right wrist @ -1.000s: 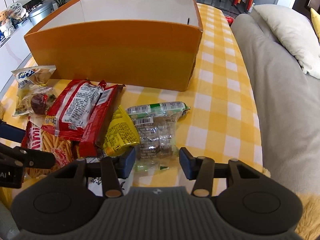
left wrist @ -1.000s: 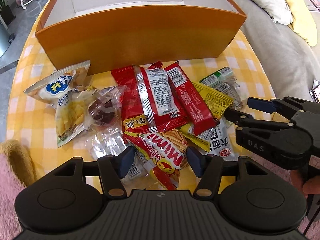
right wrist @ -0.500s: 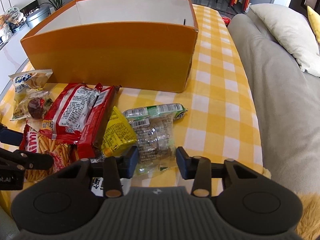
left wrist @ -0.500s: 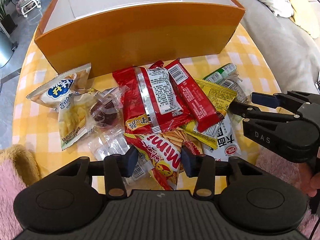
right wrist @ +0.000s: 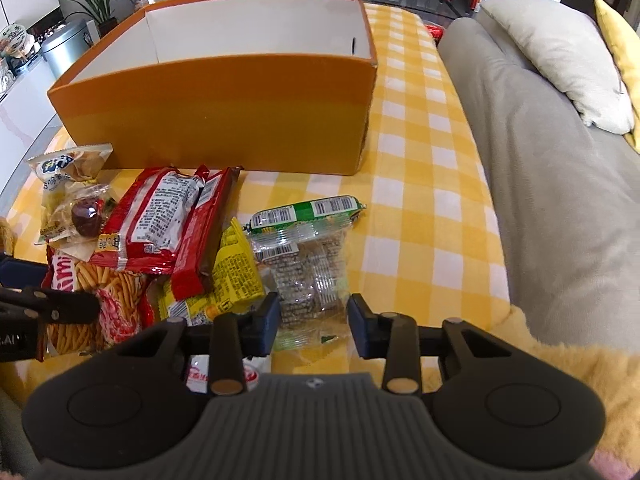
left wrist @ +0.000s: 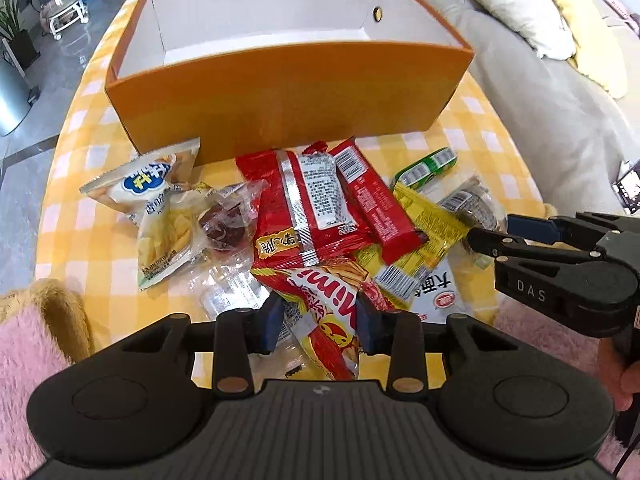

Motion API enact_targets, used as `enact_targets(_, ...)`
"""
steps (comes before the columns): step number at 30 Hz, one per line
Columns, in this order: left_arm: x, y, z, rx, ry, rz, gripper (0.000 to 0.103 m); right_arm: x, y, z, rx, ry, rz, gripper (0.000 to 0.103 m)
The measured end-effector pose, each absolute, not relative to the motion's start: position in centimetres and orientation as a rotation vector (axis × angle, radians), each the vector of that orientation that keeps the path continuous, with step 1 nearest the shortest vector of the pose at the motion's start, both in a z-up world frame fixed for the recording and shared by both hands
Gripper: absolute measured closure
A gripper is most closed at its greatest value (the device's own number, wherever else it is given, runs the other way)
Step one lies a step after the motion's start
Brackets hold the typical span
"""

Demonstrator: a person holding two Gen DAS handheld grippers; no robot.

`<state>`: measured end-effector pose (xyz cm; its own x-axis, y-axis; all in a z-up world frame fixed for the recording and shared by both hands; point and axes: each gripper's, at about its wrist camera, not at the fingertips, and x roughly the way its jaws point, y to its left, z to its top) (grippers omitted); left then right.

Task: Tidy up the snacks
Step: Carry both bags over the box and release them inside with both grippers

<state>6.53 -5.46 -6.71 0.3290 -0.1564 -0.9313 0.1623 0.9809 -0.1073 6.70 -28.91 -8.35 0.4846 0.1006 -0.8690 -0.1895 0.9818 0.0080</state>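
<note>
A heap of snacks lies on the yellow-and-white checked cloth, just in front of the big orange box, which is white inside. The left gripper has its two blue-tipped fingers on each side of the red Mimi stick bag — whether the pads touch it is too hard to tell. That bag is shiny, with thin yellow sticks showing through. The right gripper has its fingers apart around the near end of the clear seed-bar packet. Beside that packet lie the green sausage stick and the yellow packet — with two red packs stacked on the left.
</note>
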Motion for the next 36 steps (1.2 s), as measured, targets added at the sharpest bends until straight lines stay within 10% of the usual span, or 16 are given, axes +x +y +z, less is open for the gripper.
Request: enact_targets(36,11.3,0.4,5.9,0.029,0.811,-0.161,0.063,7.9,-24.0,6.2,-0.09,0.747,0.312,0.07)
